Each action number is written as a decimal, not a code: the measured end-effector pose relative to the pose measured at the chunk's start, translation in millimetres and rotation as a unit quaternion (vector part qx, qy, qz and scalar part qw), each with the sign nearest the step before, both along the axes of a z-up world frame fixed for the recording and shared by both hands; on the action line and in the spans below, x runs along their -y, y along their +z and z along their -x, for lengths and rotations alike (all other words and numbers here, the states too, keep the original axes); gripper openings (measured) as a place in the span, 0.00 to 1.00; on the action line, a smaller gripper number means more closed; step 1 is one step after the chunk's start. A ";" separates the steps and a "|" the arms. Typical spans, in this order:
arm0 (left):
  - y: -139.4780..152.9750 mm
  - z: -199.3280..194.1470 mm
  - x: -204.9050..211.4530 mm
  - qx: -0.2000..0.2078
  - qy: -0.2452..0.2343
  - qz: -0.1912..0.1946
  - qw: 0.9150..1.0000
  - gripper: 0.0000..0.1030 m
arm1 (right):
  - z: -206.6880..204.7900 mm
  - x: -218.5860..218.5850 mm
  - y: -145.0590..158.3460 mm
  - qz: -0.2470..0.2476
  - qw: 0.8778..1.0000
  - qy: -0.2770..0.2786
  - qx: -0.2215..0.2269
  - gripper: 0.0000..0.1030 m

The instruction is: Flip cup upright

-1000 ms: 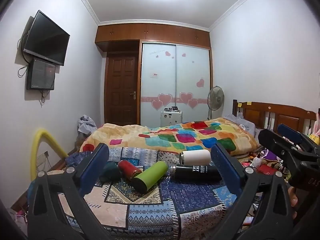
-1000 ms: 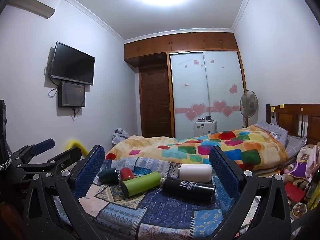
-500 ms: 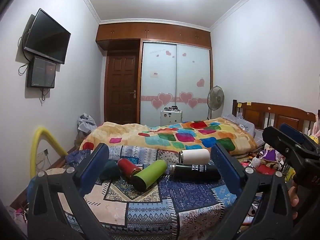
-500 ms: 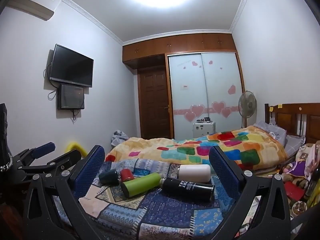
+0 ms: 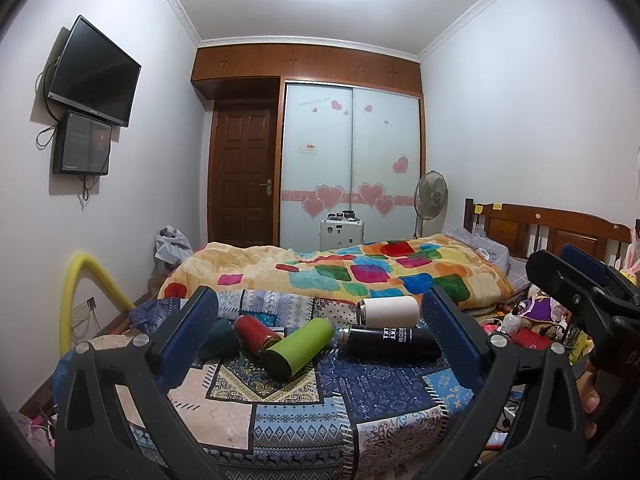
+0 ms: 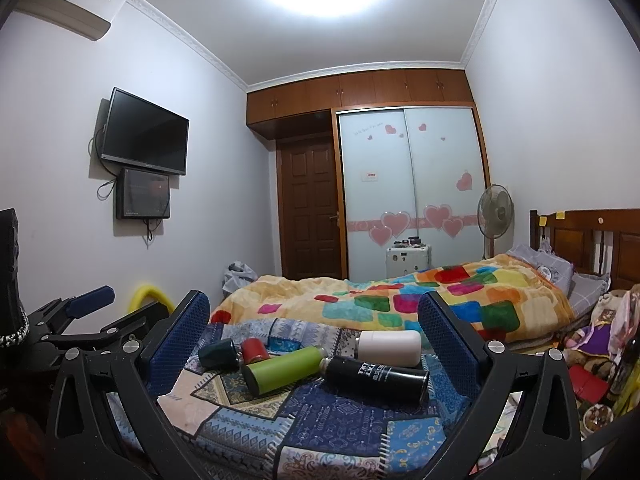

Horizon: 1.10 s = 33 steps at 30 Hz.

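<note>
Nothing of the task was judged done. Five vessels were seen lying on their sides in a cluster on the patchwork blanket at the foot of the bed: a dark green cup, a red cup, a green bottle, a black bottle and a white bottle. None had been stood up, and which cup was meant could not be told.

The left hand-held gripper was held spread, with nothing between its blue pads, and was kept short of the cluster. The right hand-held gripper was likewise spread and empty, the vessels being framed between its fingers without contact. The whole job was therefore left: an approach, a grasp and a turn upright.

The surface was soft and creased, so a stood cup was judged likely to wobble. Beyond it, a colourful quilt was spread over the bed. A wall television, a wooden door, a sliding wardrobe with heart stickers and a standing fan were visible in the room.
</note>
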<state>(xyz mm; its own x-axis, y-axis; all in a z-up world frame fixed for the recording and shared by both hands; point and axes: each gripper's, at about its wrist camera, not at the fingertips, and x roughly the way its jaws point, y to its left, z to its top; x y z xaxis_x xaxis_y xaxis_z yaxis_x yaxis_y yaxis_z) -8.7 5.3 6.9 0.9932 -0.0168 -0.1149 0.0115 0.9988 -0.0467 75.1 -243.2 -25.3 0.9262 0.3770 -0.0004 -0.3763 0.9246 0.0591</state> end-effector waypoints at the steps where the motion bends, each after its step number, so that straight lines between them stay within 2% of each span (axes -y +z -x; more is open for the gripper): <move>1: -0.7 0.0 0.2 0.000 0.000 0.000 1.000 1.00 | -0.1 0.2 -0.1 0.000 1.000 0.000 0.000 1.00; 33: -7.6 -2.3 2.2 0.004 0.001 -0.002 1.000 1.00 | -1.7 -2.6 -0.9 0.007 1.000 0.001 -0.001 1.00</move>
<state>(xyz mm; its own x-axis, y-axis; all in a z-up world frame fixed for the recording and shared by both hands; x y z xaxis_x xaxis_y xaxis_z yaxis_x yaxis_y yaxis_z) -6.4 3.0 -0.7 0.9942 -0.0140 -0.1069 0.0096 0.9991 -0.0423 76.8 -240.6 -26.2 0.9256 0.3784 -0.0070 -0.3778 0.9248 0.0457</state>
